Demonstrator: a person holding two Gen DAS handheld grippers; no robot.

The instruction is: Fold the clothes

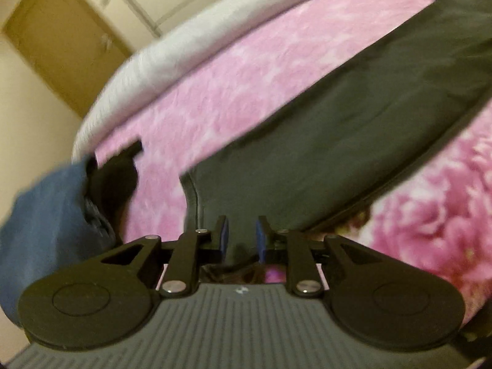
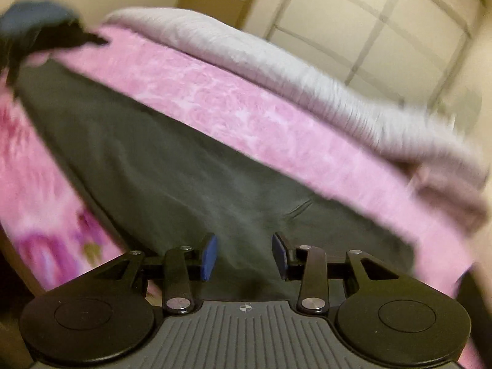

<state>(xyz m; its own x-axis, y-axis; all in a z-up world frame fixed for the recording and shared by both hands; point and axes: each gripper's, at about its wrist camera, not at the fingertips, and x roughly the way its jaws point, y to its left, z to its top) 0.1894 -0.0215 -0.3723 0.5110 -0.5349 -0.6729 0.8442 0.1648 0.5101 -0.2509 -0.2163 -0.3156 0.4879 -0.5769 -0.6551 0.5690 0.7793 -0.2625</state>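
A long dark grey garment (image 1: pixel 338 123) lies flat in a band across a pink flowered blanket (image 1: pixel 230 77). My left gripper (image 1: pixel 243 236) hovers over one end of it, blue pads a narrow gap apart with nothing pinched between them. In the right wrist view the same garment (image 2: pixel 169 169) stretches away to the upper left. My right gripper (image 2: pixel 244 255) stands open above its near end, with only cloth lying beneath the gap. The other hand's black gripper (image 2: pixel 61 35) and blue sleeve (image 2: pixel 33 12) show at the garment's far end. Both views are blurred and tilted.
A pale grey cover (image 2: pixel 276 70) lies along the far side of the pink blanket (image 2: pixel 246 107). Behind the bed are a brown door (image 1: pixel 61 40) and cream panelled walls (image 2: pixel 384 30). A blue sleeve (image 1: pixel 46 230) and black gripper (image 1: pixel 117 172) sit at the left edge.
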